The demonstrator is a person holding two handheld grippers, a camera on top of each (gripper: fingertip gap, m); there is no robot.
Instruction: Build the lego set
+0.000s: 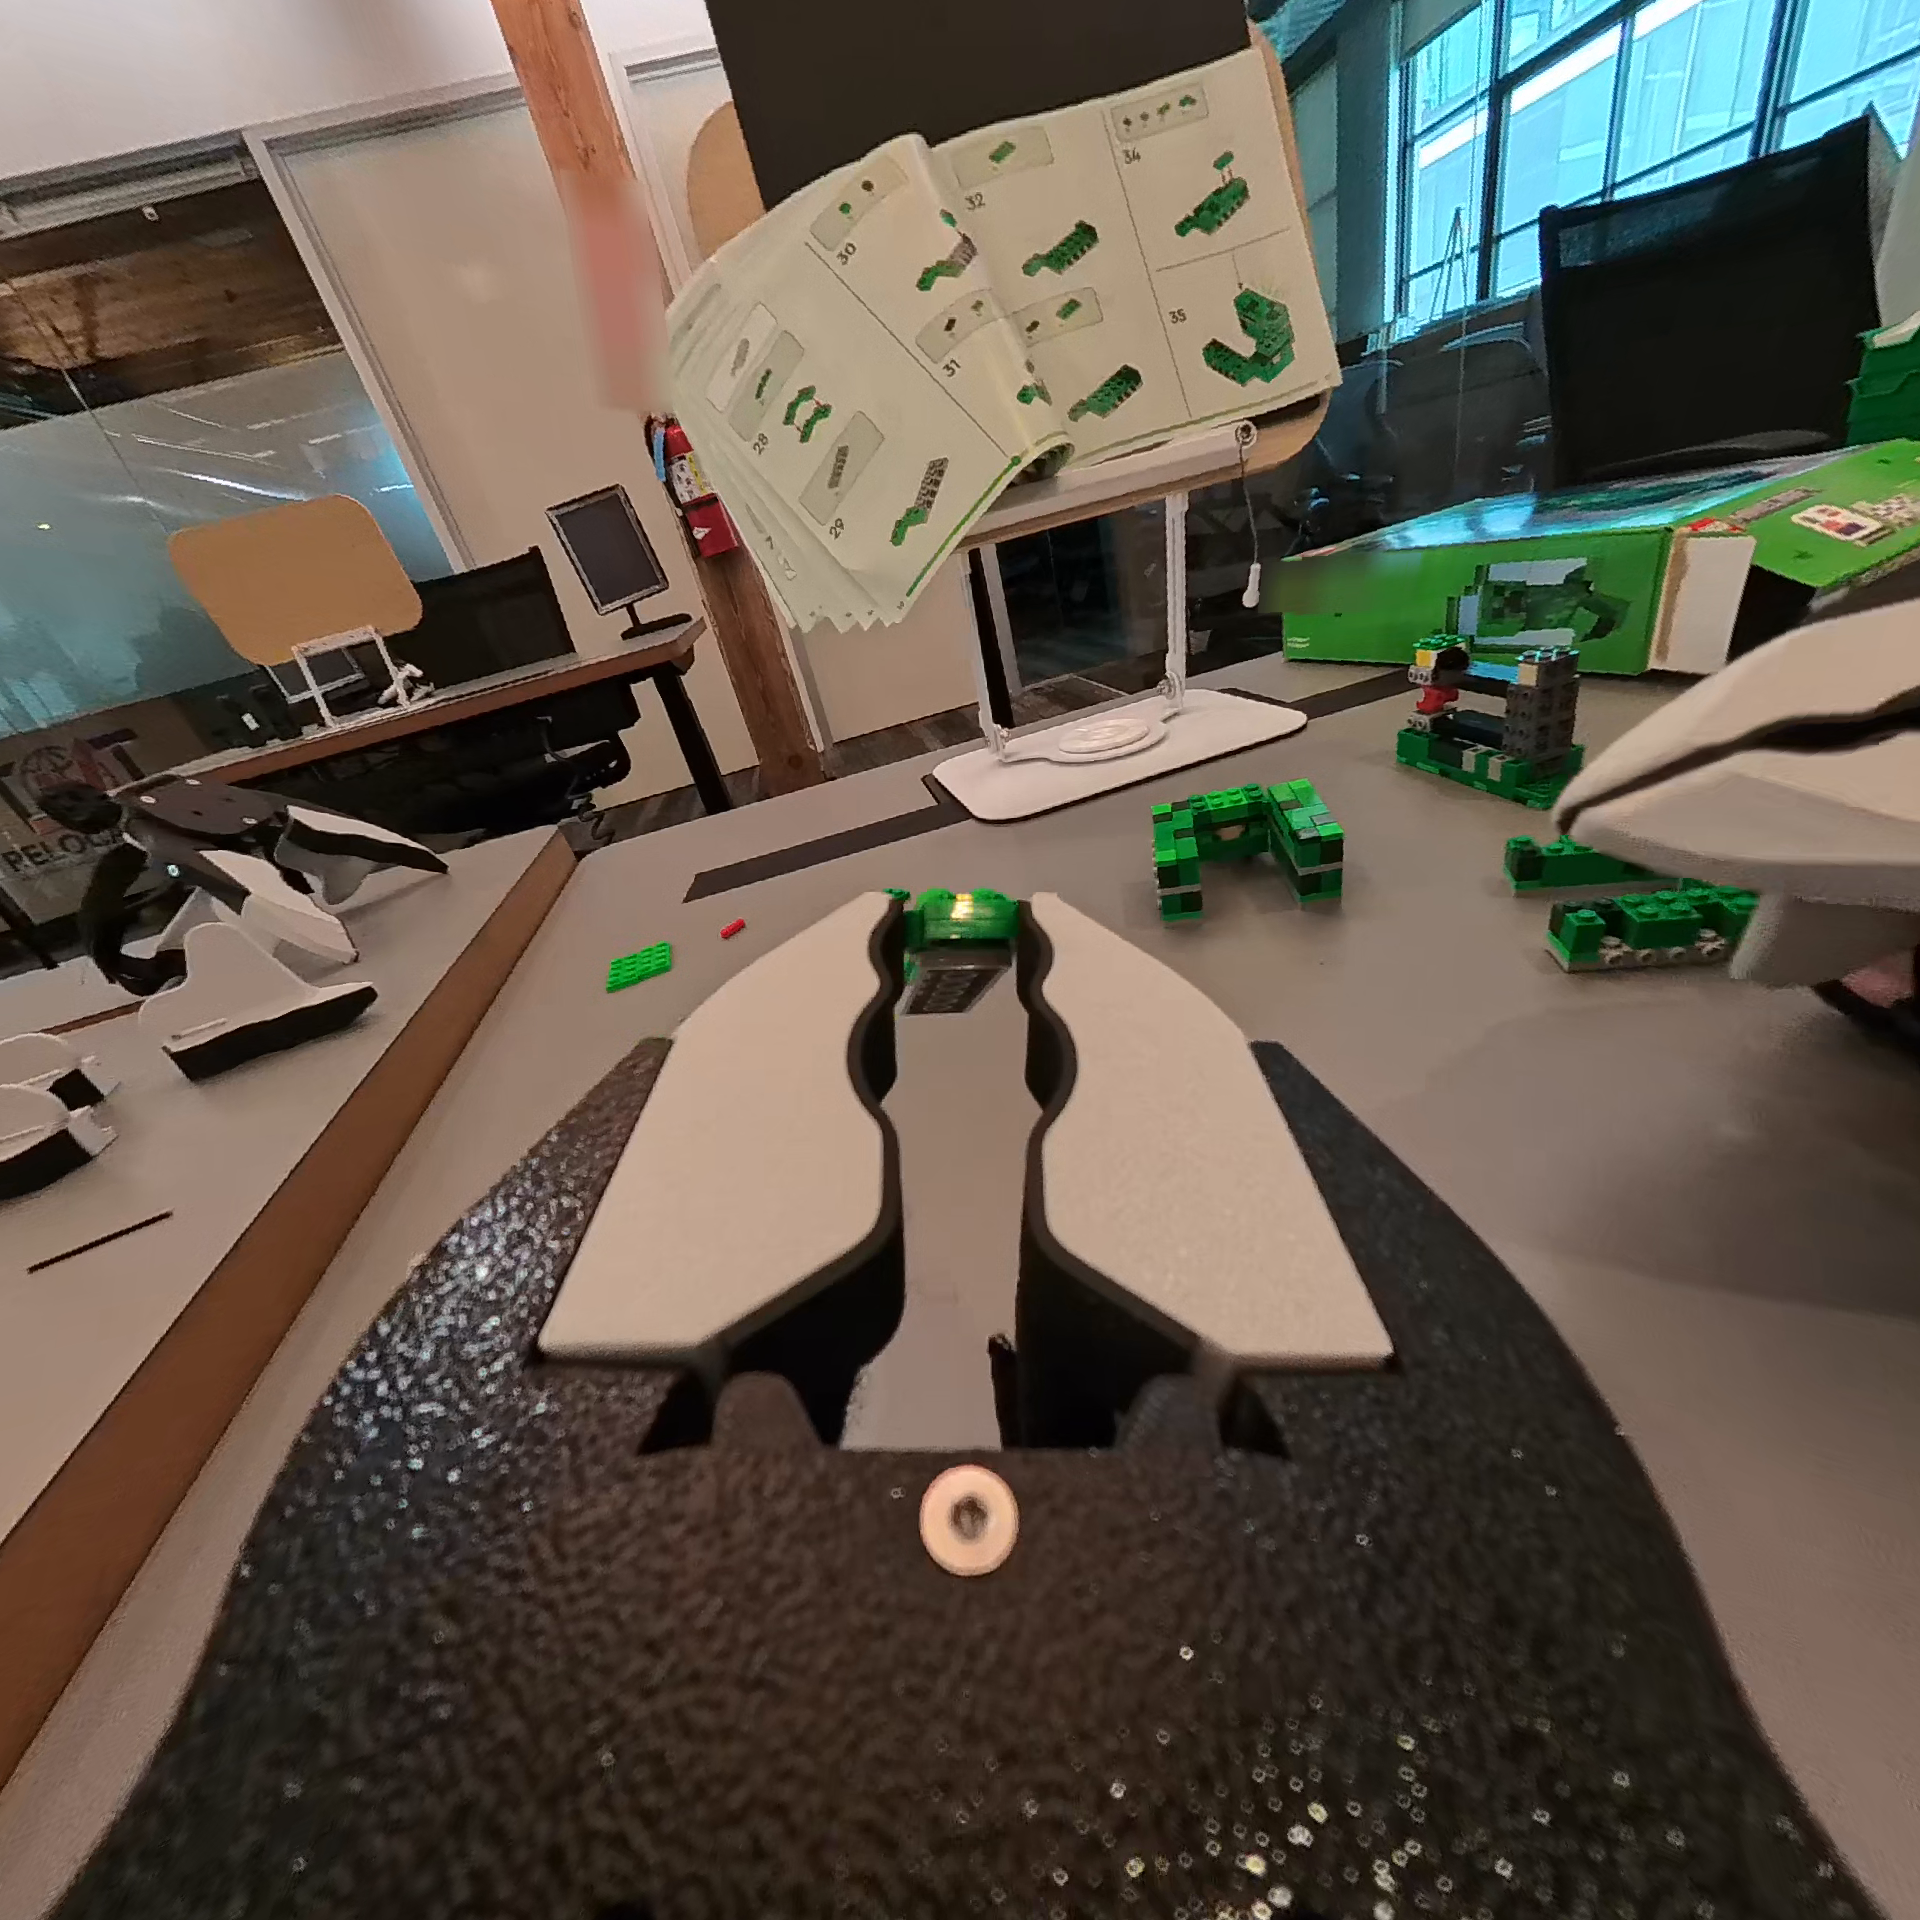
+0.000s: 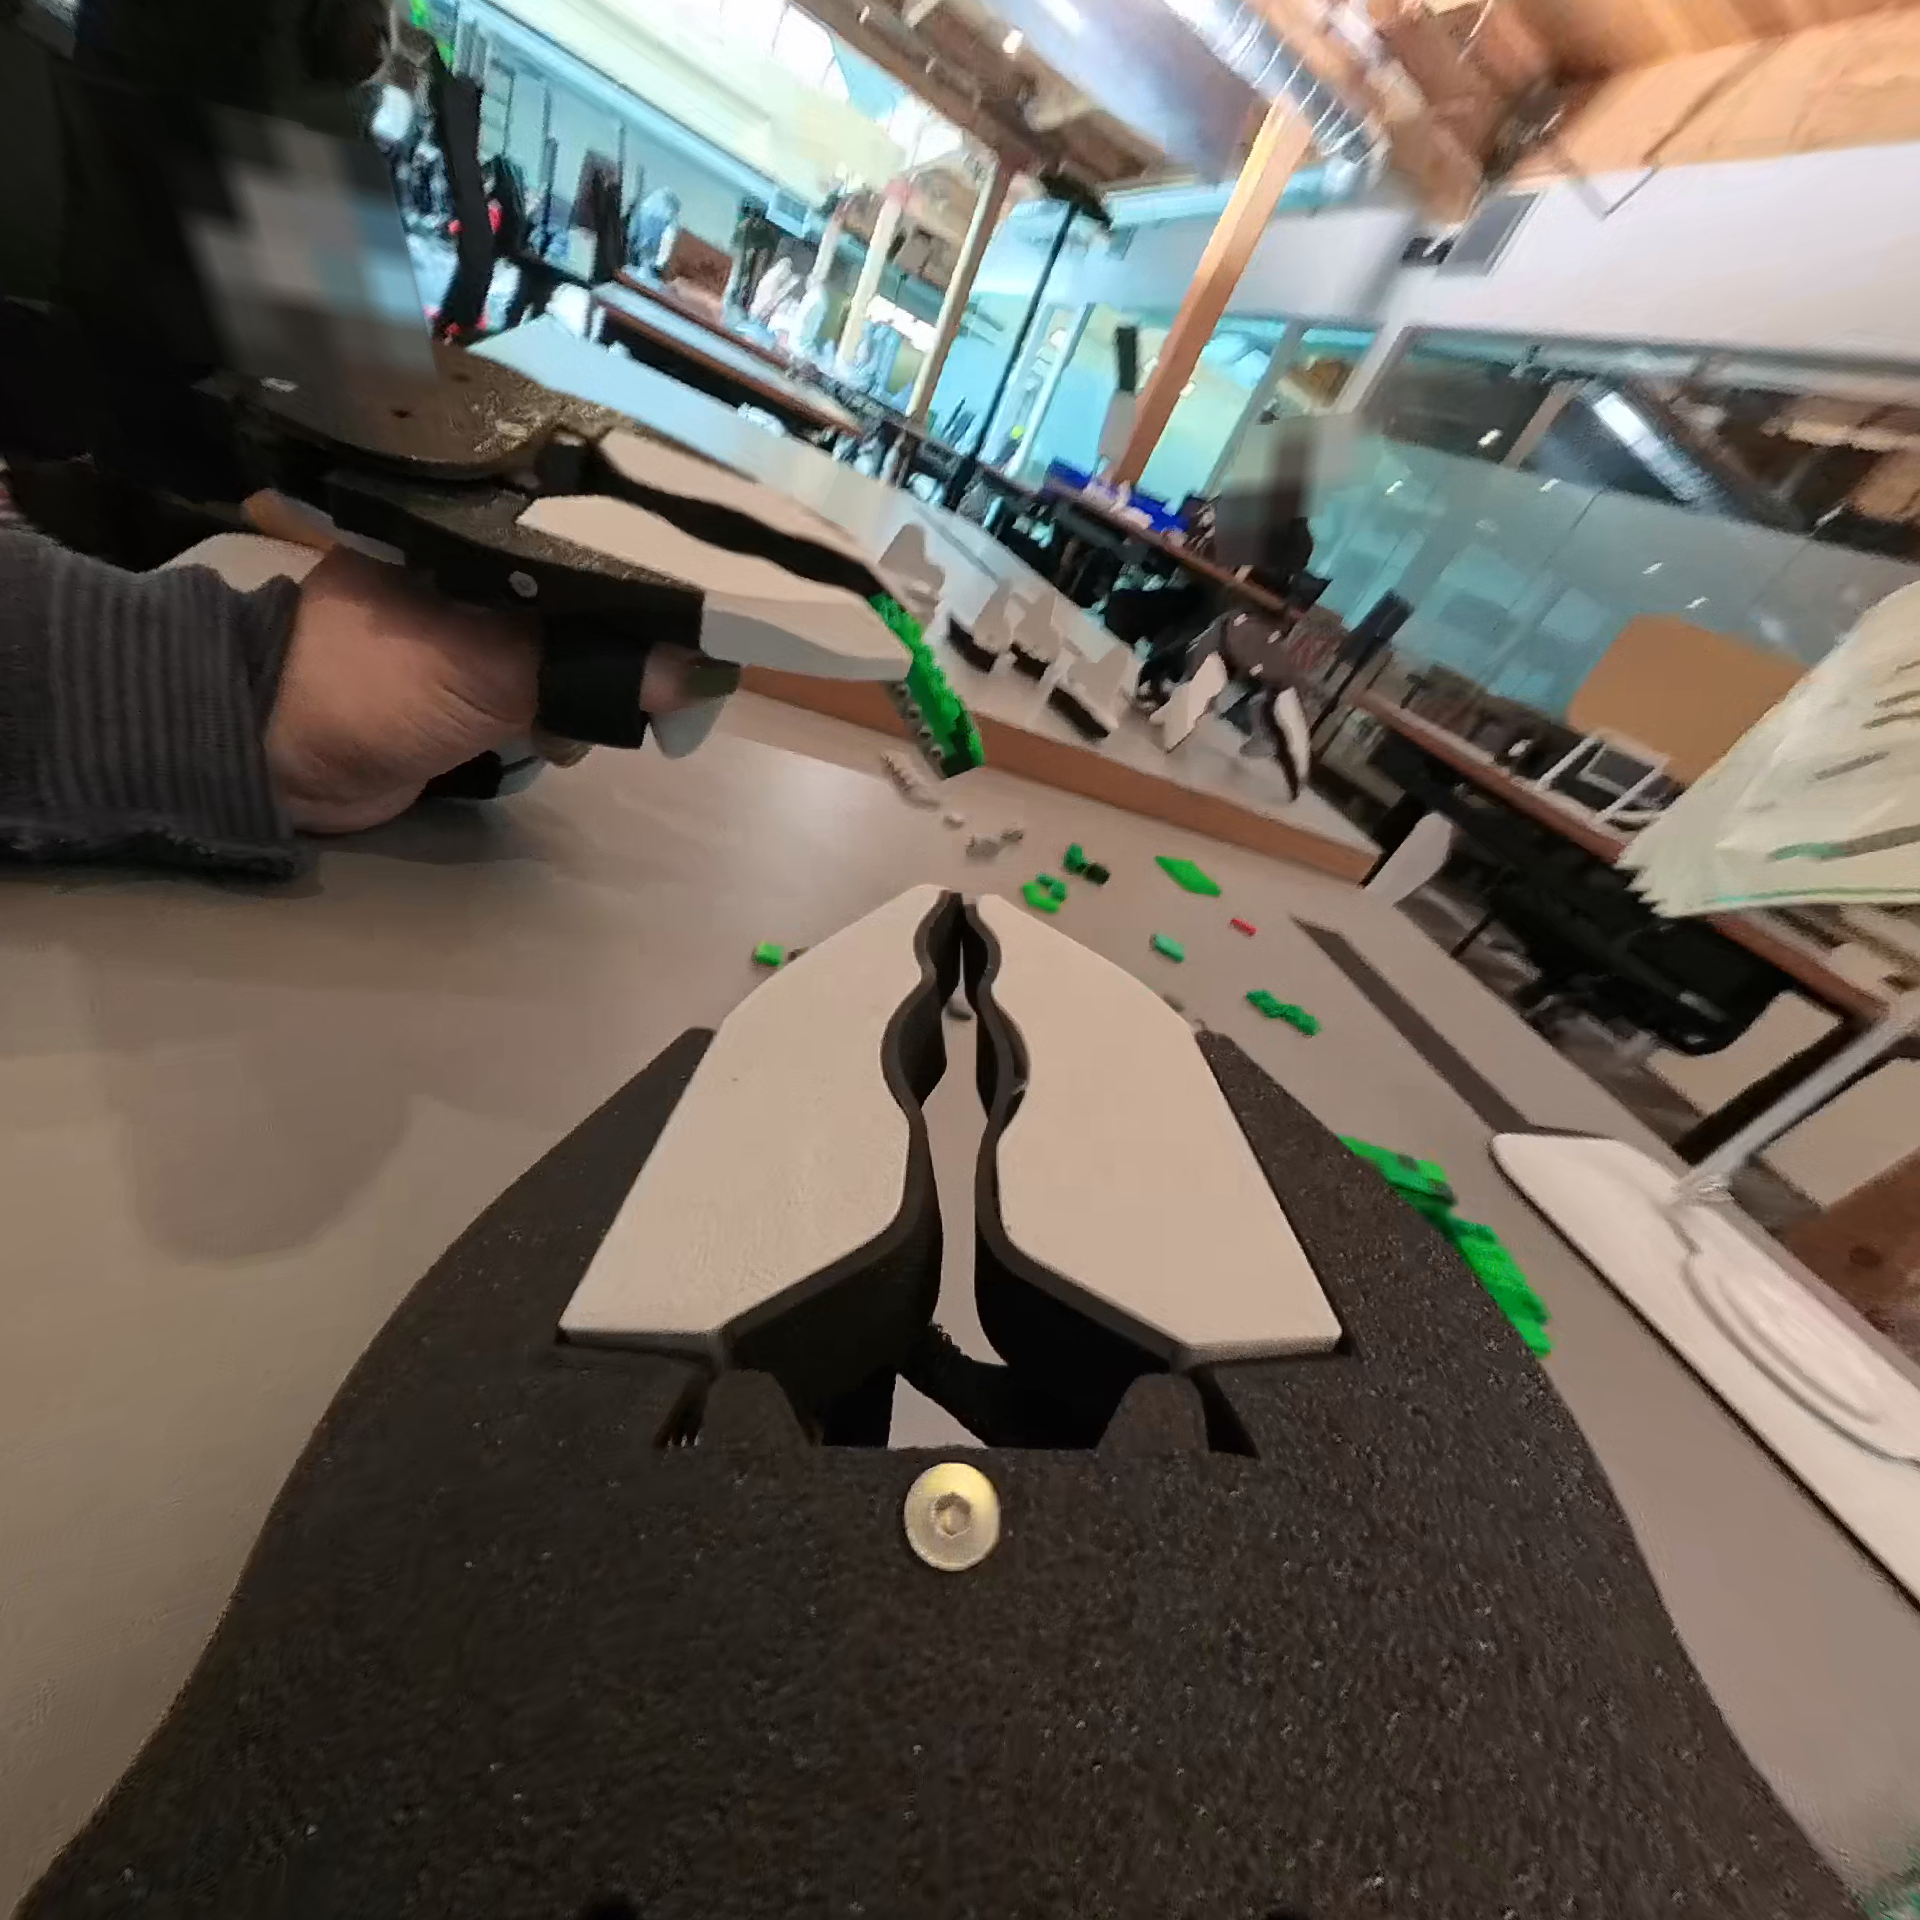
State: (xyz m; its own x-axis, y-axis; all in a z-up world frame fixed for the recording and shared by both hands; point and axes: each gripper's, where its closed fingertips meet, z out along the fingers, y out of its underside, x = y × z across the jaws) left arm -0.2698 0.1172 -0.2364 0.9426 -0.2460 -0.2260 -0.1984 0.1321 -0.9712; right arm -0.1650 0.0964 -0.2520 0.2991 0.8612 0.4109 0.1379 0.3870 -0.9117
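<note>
My left gripper (image 1: 958, 914) is shut on a green and grey lego assembly (image 1: 956, 935) and holds it above the grey table; it also shows in the right wrist view (image 2: 914, 665), where the assembly (image 2: 935, 707) hangs from its tips. My right gripper (image 2: 961, 909) is shut and empty, low over the table; its white fingers (image 1: 1745, 810) show at the right edge of the left wrist view. A green arch-shaped build (image 1: 1247, 847), a flat green build (image 1: 1642, 925) and a green build with a dark tower (image 1: 1491, 732) stand on the table.
An open instruction booklet (image 1: 997, 353) rests on a white stand (image 1: 1122, 748). A green set box (image 1: 1558, 582) lies at the back right. Loose green pieces (image 2: 1184, 873), a green plate (image 1: 639, 966) and a tiny red piece (image 1: 732, 928) lie on the table (image 1: 1351, 1143). Spare grippers (image 1: 249, 894) sit on the left table. One gripper's finger ends stand about 11 cm off the other's.
</note>
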